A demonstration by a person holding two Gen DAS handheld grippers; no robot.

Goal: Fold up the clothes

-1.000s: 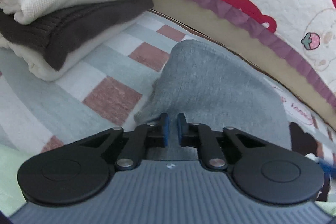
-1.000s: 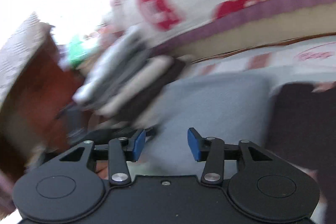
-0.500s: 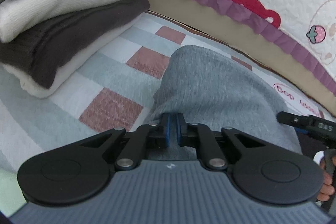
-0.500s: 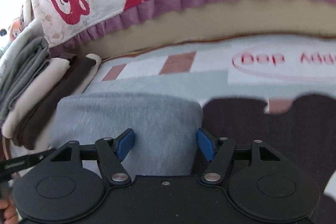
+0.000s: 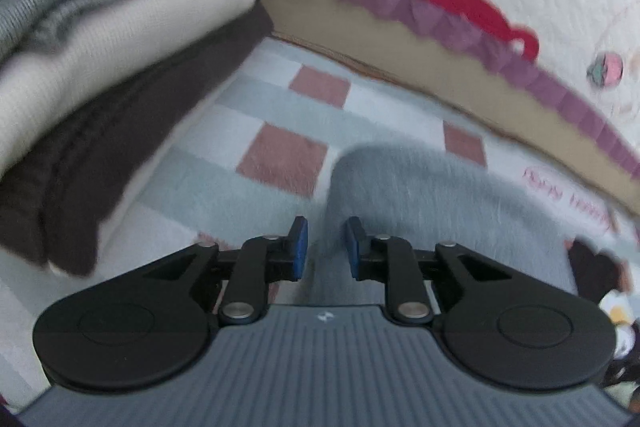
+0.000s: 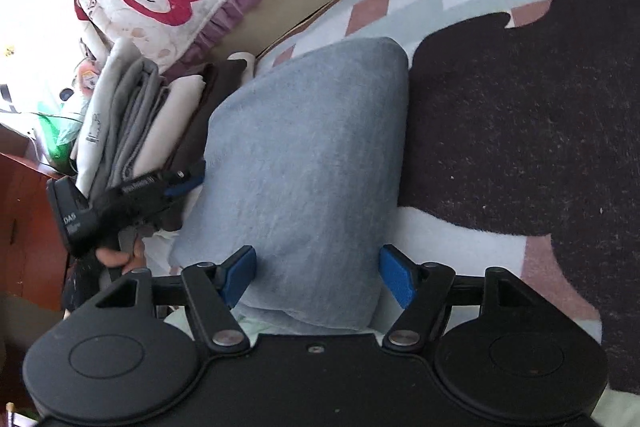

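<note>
Both opening, left gripper [image 5: 323,241] blurred, right gripper [image 6: 316,277] hiding the grey garment's [image 6: 304,163] near edge

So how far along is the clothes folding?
Done: a stack of folded clothes sits by the bed, and the grey garment lies folded on the rug. In hand: both grippers' jaws are opening, nothing clamped. Left: the grey garment isn't on the stack yet.

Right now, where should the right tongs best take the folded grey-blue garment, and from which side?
Probably at its near edge, coming from the front. The grey-blue garment lies flat as a thick folded bundle, and its near end already sits between the right tongs, whose jaws are opening around it without pressing. The stack of folded clothes crowds its left side.
</note>
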